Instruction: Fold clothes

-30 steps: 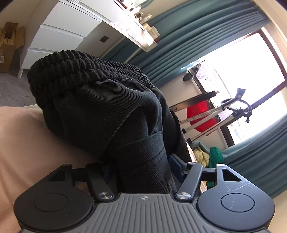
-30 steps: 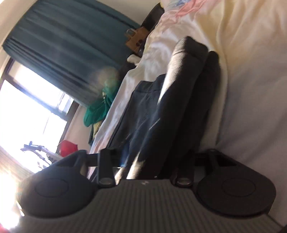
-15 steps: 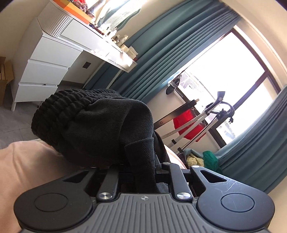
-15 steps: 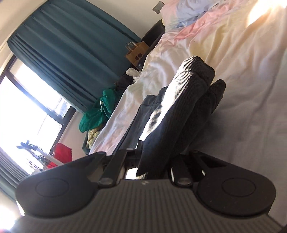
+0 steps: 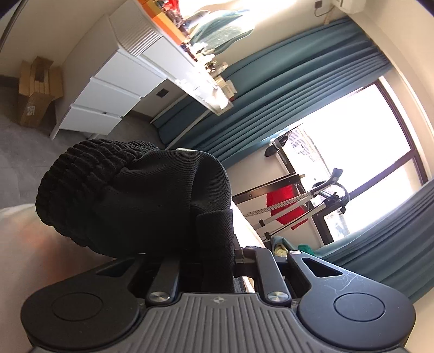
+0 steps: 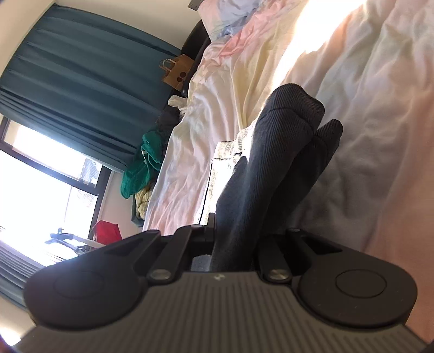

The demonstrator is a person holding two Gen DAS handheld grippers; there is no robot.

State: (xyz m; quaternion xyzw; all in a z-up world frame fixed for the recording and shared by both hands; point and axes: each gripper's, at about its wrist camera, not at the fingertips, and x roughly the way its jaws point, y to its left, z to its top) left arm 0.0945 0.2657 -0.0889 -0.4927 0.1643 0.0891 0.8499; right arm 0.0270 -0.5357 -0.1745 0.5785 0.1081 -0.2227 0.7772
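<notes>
Dark corduroy trousers with a ribbed elastic waistband (image 5: 89, 184) fill the middle of the left wrist view. My left gripper (image 5: 208, 252) is shut on a fold of this cloth, and the fingertips are hidden under it. In the right wrist view the same dark trousers (image 6: 271, 168) rise in two bunched folds above the pale bed sheet (image 6: 379, 135). My right gripper (image 6: 233, 239) is shut on their near end, and the cloth hides the fingertips. A flat part of the trousers (image 6: 225, 163) lies on the sheet further away.
A white drawer unit (image 5: 108, 103) with a cluttered desk top stands by teal curtains (image 5: 271, 89). An exercise bike with a red cloth (image 5: 287, 206) stands by the window. A green clothes heap (image 6: 143, 163), a paper bag (image 6: 179, 73) and pillows (image 6: 230, 13) border the bed.
Both grippers have lifted and pulled the trousers, so the cloth bunches tighter at the jaws. The left view has swung up towards the desk and window. The right view shows more of the bed.
</notes>
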